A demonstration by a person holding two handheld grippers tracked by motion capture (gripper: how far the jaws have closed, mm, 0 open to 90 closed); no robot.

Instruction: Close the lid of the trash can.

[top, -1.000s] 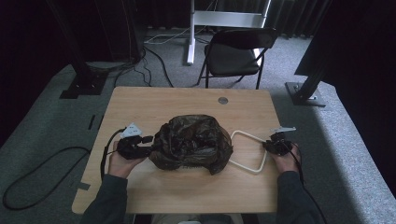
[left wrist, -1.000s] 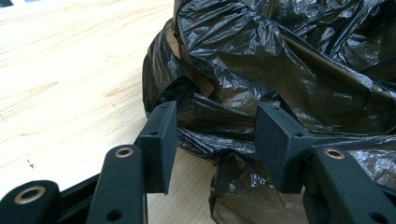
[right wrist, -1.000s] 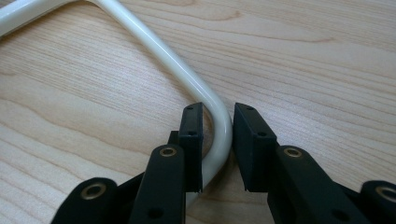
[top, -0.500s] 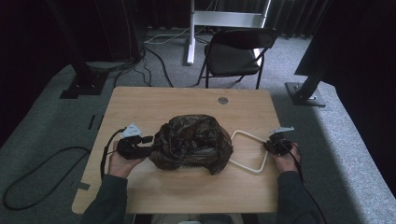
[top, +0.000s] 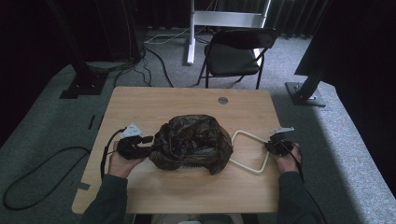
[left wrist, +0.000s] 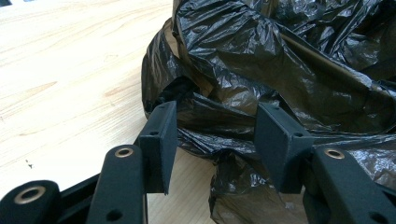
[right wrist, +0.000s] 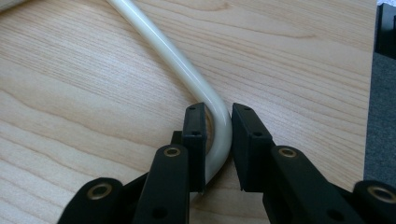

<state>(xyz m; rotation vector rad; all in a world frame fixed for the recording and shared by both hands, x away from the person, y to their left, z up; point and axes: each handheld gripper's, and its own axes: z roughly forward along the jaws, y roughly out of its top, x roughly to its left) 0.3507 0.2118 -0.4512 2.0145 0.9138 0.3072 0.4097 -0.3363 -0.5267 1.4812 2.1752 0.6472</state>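
A crumpled black plastic bag [top: 191, 142] [left wrist: 280, 56] lies in the middle of the wooden table [top: 187, 100]. A cream tube loop [top: 254, 135] [right wrist: 177, 60] sticks out of its right side. My left gripper [top: 150, 140] [left wrist: 215, 121] rests at the bag's left edge, open, its pads apart with loose folds of plastic lying just ahead of them. My right gripper [top: 271, 145] [right wrist: 218, 112] is at the loop's far right corner. Its jaws have just been closing and now sit against the bend of the tube, one pad inside the curve and one outside.
A small round metal disc [top: 223, 100] sits near the table's far edge. Behind the table stands a black folding chair [top: 233, 56]. Cables [top: 42, 163] trail over the grey floor at the left. The table edge lies just right of my right gripper.
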